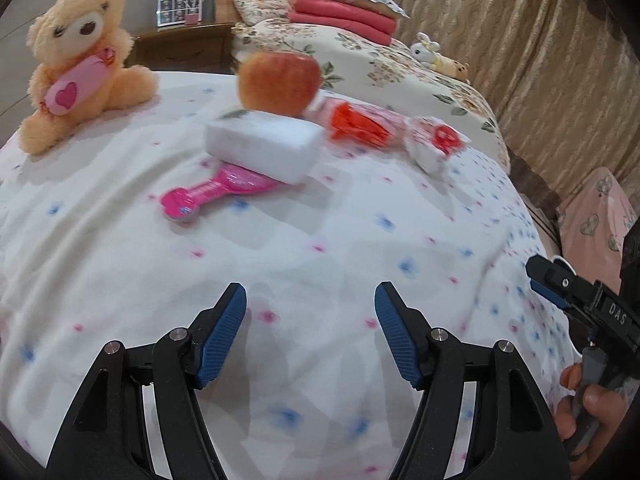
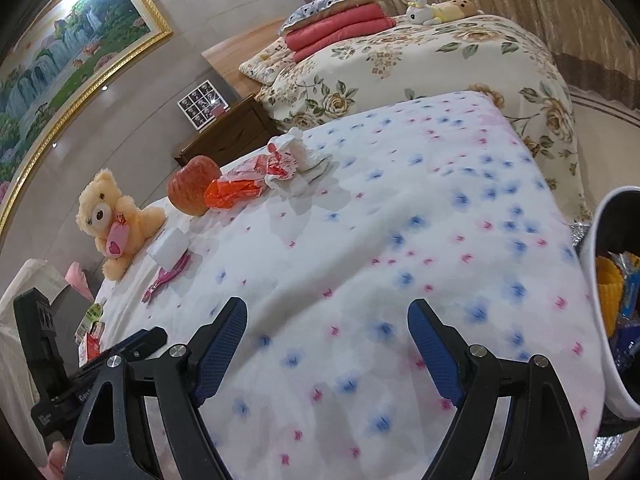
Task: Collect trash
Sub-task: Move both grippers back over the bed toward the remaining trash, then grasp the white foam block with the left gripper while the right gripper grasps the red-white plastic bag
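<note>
An orange-red plastic wrapper (image 1: 360, 124) (image 2: 232, 192) and a crumpled white-and-red wrapper (image 1: 436, 140) (image 2: 288, 160) lie on the flower-print bedspread (image 1: 320, 248), beside an apple (image 1: 280, 80). My left gripper (image 1: 311, 296) hovers open over bare cloth, well short of them, with nothing between its fingers. My right gripper (image 2: 327, 312) is also open and empty above the near part of the bed. A white-rimmed bin (image 2: 596, 240) with yellow and blue trash inside stands at the right edge of the right wrist view.
A teddy bear (image 1: 80, 64), a white block (image 1: 264, 144) and a pink brush (image 1: 212, 196) lie left of the wrappers. A second bed with a floral cover (image 2: 440, 60) and a wooden nightstand (image 2: 224, 132) stand behind. A hand (image 1: 592, 404) holds the other gripper's handle.
</note>
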{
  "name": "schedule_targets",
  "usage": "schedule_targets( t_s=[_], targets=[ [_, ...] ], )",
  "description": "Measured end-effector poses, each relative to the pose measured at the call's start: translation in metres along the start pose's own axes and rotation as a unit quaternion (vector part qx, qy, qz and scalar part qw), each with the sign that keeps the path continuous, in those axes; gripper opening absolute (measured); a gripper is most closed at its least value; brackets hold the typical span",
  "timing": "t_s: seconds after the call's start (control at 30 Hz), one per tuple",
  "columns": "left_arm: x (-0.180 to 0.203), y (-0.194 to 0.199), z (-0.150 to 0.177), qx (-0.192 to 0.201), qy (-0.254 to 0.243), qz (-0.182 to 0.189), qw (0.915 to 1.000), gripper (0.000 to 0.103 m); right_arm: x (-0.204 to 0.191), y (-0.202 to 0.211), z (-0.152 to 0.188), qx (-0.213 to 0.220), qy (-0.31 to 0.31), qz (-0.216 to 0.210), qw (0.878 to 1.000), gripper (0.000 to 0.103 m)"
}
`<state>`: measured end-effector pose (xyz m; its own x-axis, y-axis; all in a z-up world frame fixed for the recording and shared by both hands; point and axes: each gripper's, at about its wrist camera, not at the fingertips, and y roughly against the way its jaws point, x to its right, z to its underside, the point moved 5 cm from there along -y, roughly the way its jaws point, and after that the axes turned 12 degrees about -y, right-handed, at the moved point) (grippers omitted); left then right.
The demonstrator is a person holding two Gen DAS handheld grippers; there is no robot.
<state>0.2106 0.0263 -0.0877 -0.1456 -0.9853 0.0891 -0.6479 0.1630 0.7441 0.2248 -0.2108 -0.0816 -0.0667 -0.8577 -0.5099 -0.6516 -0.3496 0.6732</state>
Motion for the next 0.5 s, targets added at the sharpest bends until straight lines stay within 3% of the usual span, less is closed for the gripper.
schedule_targets(
  t_s=[0.5],
  targets=[
    [-0.025,-0.023,-0.046,0.017,0.037,-0.024,0.9989,0.070,-0.026,-0.046,-0.034,-0.003,0.017,-0.002,1.000,0.084]
  ],
)
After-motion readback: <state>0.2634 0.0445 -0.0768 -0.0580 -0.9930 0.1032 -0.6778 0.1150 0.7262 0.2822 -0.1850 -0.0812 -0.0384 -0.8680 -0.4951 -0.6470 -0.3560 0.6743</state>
